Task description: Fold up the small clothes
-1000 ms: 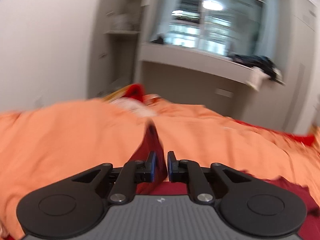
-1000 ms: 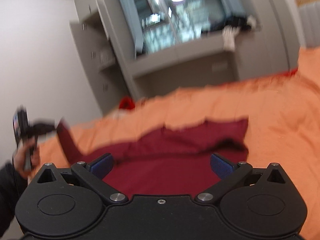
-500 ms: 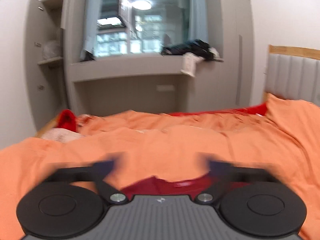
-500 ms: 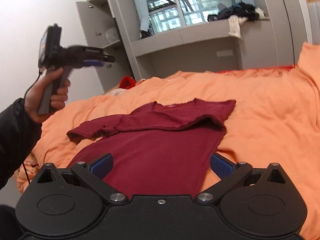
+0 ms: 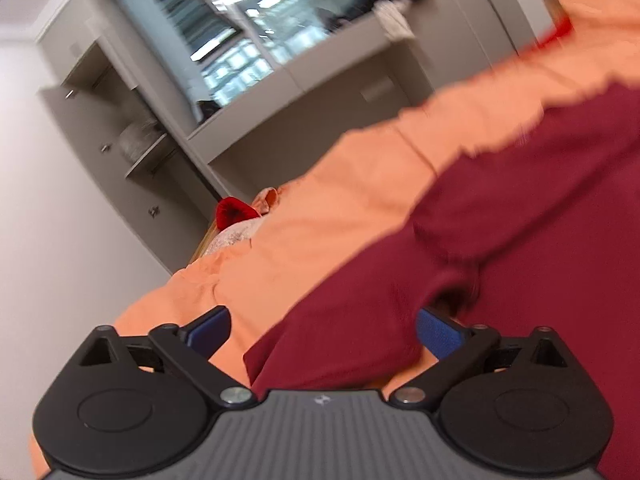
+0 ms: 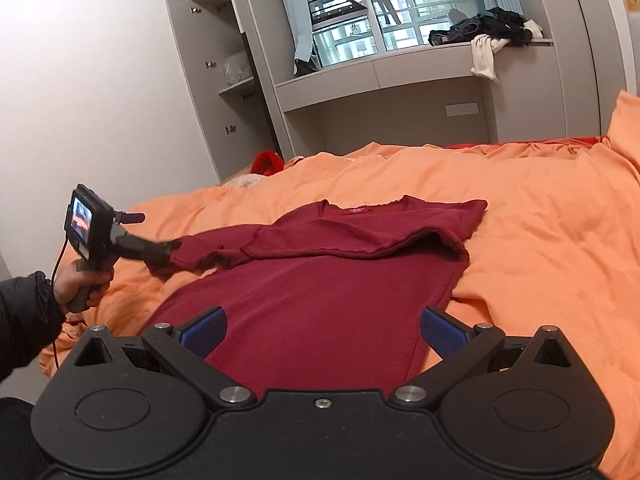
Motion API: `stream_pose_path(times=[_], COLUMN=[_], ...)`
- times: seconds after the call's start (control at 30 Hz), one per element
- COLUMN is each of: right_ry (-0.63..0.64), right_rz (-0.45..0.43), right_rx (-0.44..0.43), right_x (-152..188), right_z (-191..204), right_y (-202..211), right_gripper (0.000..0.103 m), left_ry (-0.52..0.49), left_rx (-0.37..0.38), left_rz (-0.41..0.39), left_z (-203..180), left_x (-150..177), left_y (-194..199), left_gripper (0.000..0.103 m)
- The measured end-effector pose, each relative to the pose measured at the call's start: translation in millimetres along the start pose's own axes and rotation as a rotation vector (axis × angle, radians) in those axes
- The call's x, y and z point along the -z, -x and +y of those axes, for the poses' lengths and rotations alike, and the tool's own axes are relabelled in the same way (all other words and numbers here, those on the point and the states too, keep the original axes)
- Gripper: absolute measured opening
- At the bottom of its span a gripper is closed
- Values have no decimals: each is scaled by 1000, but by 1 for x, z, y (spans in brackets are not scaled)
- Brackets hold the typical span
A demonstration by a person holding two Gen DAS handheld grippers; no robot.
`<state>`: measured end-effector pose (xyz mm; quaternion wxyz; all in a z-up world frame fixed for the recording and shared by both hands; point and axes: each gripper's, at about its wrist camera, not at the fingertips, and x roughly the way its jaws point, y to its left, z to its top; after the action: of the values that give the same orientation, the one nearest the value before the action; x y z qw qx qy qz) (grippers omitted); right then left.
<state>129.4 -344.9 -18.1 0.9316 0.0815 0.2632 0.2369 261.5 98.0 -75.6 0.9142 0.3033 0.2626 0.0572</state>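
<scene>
One dark red shirt (image 6: 320,280) lies flat on the orange bedcover (image 6: 540,240), centre of the right wrist view, with one sleeve folded across its chest. The left wrist view is blurred and tilted. Two grippers show. The left gripper (image 5: 324,330) is spread wide over the sleeve end, gripping nothing. The right gripper (image 6: 322,330) is wide open above the hem, empty.

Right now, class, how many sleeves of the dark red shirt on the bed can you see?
2. One sleeve lies folded across the shirt's chest. The other sleeve stretches out sideways toward the left claw. None seems hidden.
</scene>
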Motion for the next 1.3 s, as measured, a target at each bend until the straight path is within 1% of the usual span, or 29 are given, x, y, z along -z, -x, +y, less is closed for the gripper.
stream_pose_path(times=[0.13,0.17,0.27,0.33,0.47,0.53,0.63,0.67,0.73,0.77,0.8,0.83,0.87,0.93,1.03,1.1,1.23,1.27,1.3], right_ry=[11,11,-2,-16,-35,-31,-33,-39,-56,-64,-69,-71,-70,-61,-68,-77,-65,-56,-45], right_rz=[7,8,10,15,18,16,26,28,34,36,37,37,35,30,25,34,36,34,35], right_rx=[14,15,10,9,-1,0,12,10,-2,-7,-10,-12,-13,-10,-13,-12,-11,-7,-3], right_x=[-1,-1,-2,-2,-4,-4,-4,-4,-4,-4,-4,-4,-4,-4,-4,-4,-4,-4,-4], right_z=[3,3,2,1,2,2,1,0,-2,-3,-3,-3,-3,-2,-4,-5,-2,0,1], right_y=[-6,-7,-13,-17,-22,-23,-26,-27,-28,-29,-29,-29,-28,-27,-26,-27,-28,-28,-28], right_gripper=[103,103,103,103,103,103,103,103,103,103,103,103,103,103,103,103,103,103,103], left_ry=[-99,-120,-240,-285,-298,-284,-232,-227,-242,-258,-280,-304,-329,-367,-401,-415,-442,-443,-437], left_rx=[0,-5,-31,-42,-64,-90,-99,-119,-143,-135,-105,-73,-52,-31,-13,-12,-13,-5,11], left_rz=[2,6,26,28,8,-24,-97,-104,-68,-55,-51,-50,-52,-72,-55,-52,-55,-51,-43], left_z=[-1,-2,-20,-33,-46,-44,-34,-33,-33,-35,-39,-43,-49,-55,-58,-60,-69,-71,-72], left_x=[19,22,36,41,38,33,25,24,20,19,21,23,25,28,28,25,19,18,18], left_y=[-1,-6,-20,-33,-52,-56,-49,-50,-62,-65,-65,-62,-59,-54,-56,-60,-67,-69,-70], left_gripper=[100,101,101,101,103,102,103,103,103,96,85,81,80,81,82,83,83,76,63])
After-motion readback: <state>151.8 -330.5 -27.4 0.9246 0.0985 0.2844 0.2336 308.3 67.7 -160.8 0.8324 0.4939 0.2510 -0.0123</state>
